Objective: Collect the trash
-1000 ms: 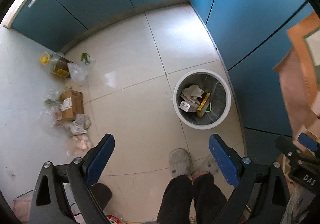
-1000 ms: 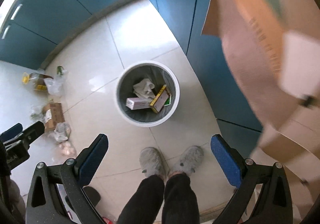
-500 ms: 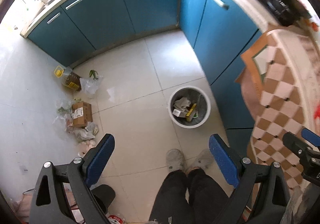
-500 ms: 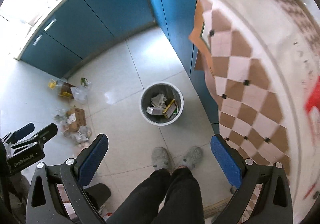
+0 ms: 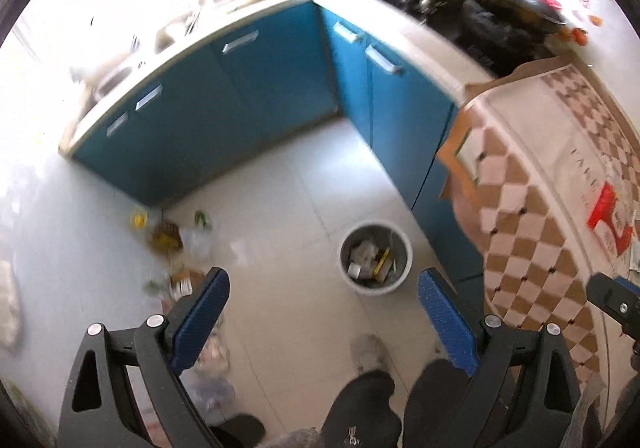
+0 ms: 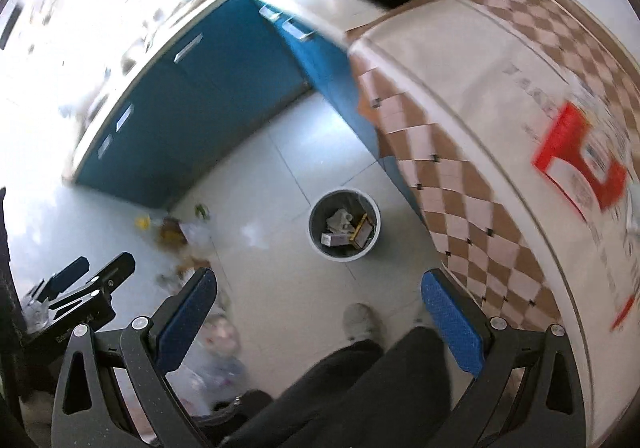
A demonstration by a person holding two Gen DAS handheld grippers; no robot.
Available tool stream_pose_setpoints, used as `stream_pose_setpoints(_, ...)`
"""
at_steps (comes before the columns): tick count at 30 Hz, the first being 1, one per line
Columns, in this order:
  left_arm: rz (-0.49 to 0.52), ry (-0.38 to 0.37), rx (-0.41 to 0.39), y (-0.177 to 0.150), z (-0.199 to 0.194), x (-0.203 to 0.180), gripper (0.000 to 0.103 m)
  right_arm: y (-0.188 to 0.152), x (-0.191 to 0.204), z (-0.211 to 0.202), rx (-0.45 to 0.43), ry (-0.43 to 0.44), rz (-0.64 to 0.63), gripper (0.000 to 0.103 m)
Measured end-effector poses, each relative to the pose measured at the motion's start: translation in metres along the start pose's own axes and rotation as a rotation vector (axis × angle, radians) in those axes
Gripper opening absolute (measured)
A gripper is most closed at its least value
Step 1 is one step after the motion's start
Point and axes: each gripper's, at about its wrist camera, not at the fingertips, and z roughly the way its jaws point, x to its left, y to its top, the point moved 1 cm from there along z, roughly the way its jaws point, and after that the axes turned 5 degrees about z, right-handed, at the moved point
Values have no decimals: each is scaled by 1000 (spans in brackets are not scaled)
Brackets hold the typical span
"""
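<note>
A white trash bin (image 5: 375, 263) (image 6: 344, 225) stands on the tiled floor by the blue cabinets, with boxes and crumpled paper inside. Loose trash lies to its left along the wall: a bottle with a yellow cap (image 5: 160, 234) (image 6: 166, 229), plastic bags (image 5: 198, 244) and a small cardboard box (image 5: 182, 282). My left gripper (image 5: 324, 312) is open and empty, high above the floor. My right gripper (image 6: 320, 312) is also open and empty, equally high. The left gripper (image 6: 86, 288) also shows at the left edge of the right wrist view.
Blue cabinets (image 5: 248, 96) (image 6: 208, 88) form a corner under a cluttered counter. A checkered cloth on a table (image 5: 552, 184) (image 6: 500, 120) fills the right side. The person's dark trouser legs and grey slippers (image 5: 370, 348) stand just below the bin.
Both grippers have risen well away from the floor; the bin and the trash look much smaller and the countertop and table have come into view. Both stay open.
</note>
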Motion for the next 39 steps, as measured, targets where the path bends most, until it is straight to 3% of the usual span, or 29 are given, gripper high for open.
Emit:
stream_pose_setpoints(5, 115, -68, -80, 38, -22, -82, 103, 8, -79, -50, -103, -25, 192, 103)
stream_pose_setpoints(8, 239, -119, -106, 56, -34, -167, 103, 6, -145, -80, -161, -67, 321, 103)
stream_pose_setpoints(14, 493, -225, -64, 48, -43, -332, 103, -41, -334, -135, -229, -261, 697, 102)
stream_pose_setpoints(15, 527, -245, -37, 43, -40, -357, 103, -51, -359, -139, -235, -270, 749, 99)
stream_pose_setpoints(19, 622, -312, 62, 30, -27, -435, 102, -91, -459, -137, -228, -296, 945, 67)
stream_pose_setpoints(21, 649, -345, 118, 26, -16, -468, 101, -100, -490, -127, -218, -276, 1000, 62)
stream_pose_setpoints(24, 673, -377, 202, 23, 4, -511, 92, -104, -514, -112, -216, -259, 1016, 54)
stream_pose_setpoints(29, 670, -383, 319, 19, 41, -559, 85, -100, -526, -97, -222, -299, 970, 24)
stream_pose_setpoints(31, 676, -373, 345, 15, 51, -571, 69, -98, -529, -98, -219, -304, 961, 12)
stream_pose_setpoints(32, 685, -352, 346, 13, 54, -576, 69, -98, -531, -99, -214, -301, 955, 11)
stream_pose_setpoints(33, 703, -343, 300, 13, 49, -582, 63, -98, -532, -99, -210, -302, 949, 10)
stream_pose_setpoints(36, 746, -350, 254, 9, 37, -594, 28, -98, -531, -101, -203, -313, 927, 8)
stream_pose_setpoints(39, 801, -321, 200, 6, 28, -604, 0, -98, -530, -102, -199, -318, 914, 7)
